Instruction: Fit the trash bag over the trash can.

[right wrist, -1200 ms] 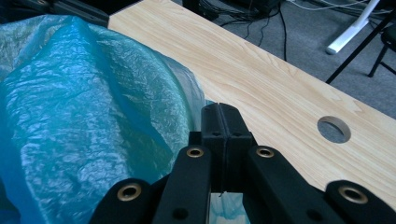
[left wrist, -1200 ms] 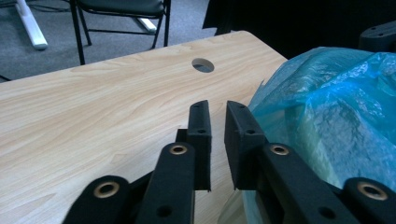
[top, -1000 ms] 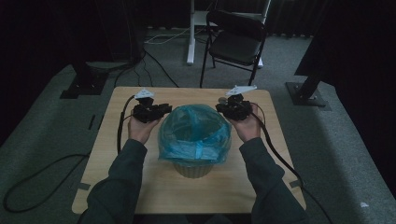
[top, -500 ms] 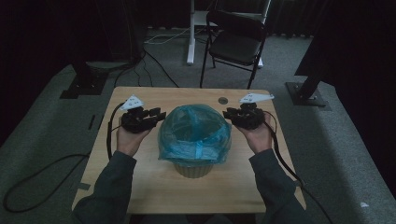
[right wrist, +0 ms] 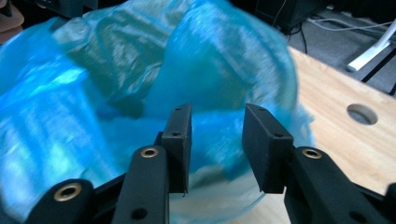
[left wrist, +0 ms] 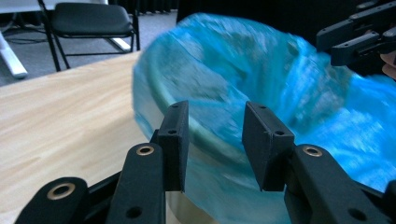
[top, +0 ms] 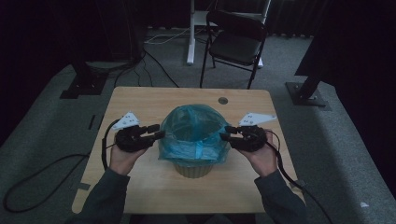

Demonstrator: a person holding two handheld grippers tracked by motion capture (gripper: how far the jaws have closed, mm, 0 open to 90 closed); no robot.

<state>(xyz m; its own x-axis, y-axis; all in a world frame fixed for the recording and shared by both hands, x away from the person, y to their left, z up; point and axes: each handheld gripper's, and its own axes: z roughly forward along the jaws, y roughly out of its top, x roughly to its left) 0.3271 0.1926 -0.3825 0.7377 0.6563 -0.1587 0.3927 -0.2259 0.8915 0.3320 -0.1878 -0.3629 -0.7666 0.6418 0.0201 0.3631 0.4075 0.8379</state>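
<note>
One blue plastic bag (top: 194, 133) lines a pale round bin (top: 192, 169) that stands on the table (top: 140, 100), about midway between its left and right edges and a little toward my near side. The bag's film is draped over the bin's rim and hangs down the outside, bunched in loose folds; in the left gripper view the bag (left wrist: 261, 88) bulges over the pale rim, and in the right gripper view its crumpled inside (right wrist: 140, 70) faces me.

My left gripper (top: 157, 131) sits just left of the bin, pointing right at the bag's edge. Its jaws have just been opening and now stand apart, with nothing pinched between them; in the left gripper view (left wrist: 215, 142) the blue film lies beyond the gap, not in it. My right gripper (top: 225, 134) mirrors it just right of the bin, pointing left. Its jaws have also just been opening and stand apart, and in the right gripper view (right wrist: 215, 142) the bag shows through the gap with no pad pressing on it.

Farther out, a round hole (top: 223, 100) is cut in the tabletop near the far edge, right of centre. Beyond the table a black chair (top: 236, 42) stands on grey carpet.
</note>
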